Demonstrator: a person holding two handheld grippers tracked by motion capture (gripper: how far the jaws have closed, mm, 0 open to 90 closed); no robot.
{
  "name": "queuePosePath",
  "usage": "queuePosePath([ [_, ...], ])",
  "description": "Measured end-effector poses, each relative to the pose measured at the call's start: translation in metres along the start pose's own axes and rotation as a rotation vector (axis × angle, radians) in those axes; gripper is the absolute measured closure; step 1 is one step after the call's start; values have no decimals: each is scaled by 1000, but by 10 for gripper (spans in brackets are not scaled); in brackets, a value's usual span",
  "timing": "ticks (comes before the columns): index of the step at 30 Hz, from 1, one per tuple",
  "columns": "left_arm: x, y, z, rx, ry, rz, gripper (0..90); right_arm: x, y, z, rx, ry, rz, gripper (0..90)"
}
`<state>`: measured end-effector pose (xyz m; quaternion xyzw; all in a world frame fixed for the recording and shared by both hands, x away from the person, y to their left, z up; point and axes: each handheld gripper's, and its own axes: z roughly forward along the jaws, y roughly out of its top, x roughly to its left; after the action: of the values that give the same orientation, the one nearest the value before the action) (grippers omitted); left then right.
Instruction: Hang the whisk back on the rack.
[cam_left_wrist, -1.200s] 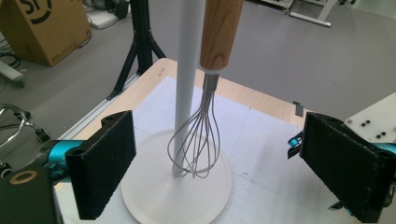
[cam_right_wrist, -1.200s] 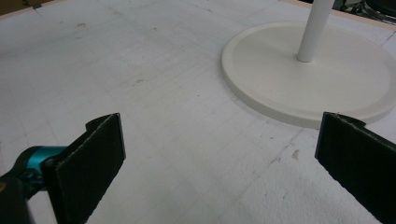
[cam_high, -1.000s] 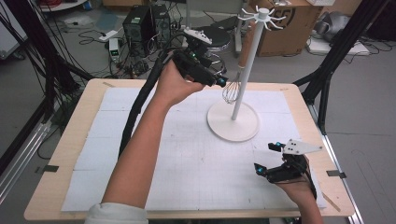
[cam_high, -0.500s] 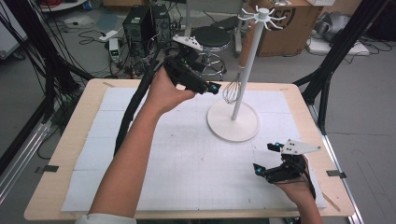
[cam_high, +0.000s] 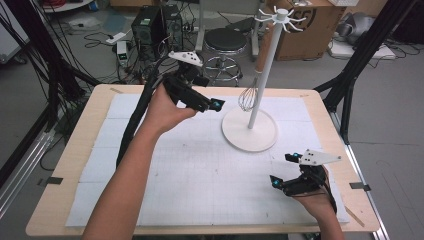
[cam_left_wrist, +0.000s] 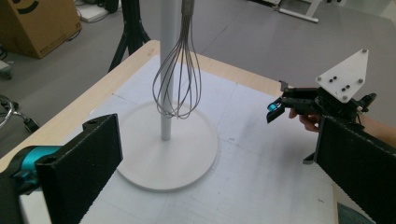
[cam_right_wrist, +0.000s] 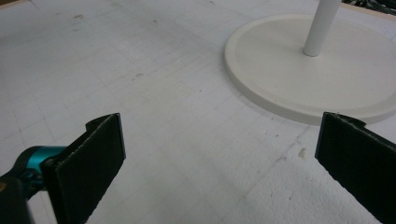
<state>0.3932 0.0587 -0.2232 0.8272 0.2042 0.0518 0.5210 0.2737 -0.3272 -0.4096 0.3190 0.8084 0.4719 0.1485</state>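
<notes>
A wire whisk (cam_high: 245, 100) hangs head-down beside the pole of a white stand (cam_high: 265, 65), its handle up toward the hooks. My left gripper (cam_high: 212, 105) is held above the table just left of the whisk, apart from it. Its jaws have just been opening, and they stand open with nothing between them. In the left gripper view the whisk (cam_left_wrist: 177, 84) hangs ahead, beyond my left gripper (cam_left_wrist: 217, 163). My right gripper (cam_high: 283, 170) rests low at the front right of the mat, open and empty. In its own view the right gripper (cam_right_wrist: 215, 158) faces the stand's round base (cam_right_wrist: 280, 79).
A white grid mat (cam_high: 190, 170) covers the wooden table (cam_high: 65, 165). The stand's wide disc base (cam_high: 235, 131) sits at the back right of the mat. A stool, computer boxes, cables and black frame legs stand on the floor behind the table.
My left gripper has drawn back to the left and a little down, away from the whisk, which stays hanging on the stand. The right gripper has kept still.
</notes>
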Motion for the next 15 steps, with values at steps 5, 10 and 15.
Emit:
queuePosePath([
  [5,1,-15,-7,-3,8,-10,16,0,0,1,2,2,-2,5],
  [10,4,-30,-14,-10,12,-30,16,1,0,2,7,0,-3,5],
  [15,5,-43,-17,-11,13,-42,16,2,1,4,16,2,-3,6],
])
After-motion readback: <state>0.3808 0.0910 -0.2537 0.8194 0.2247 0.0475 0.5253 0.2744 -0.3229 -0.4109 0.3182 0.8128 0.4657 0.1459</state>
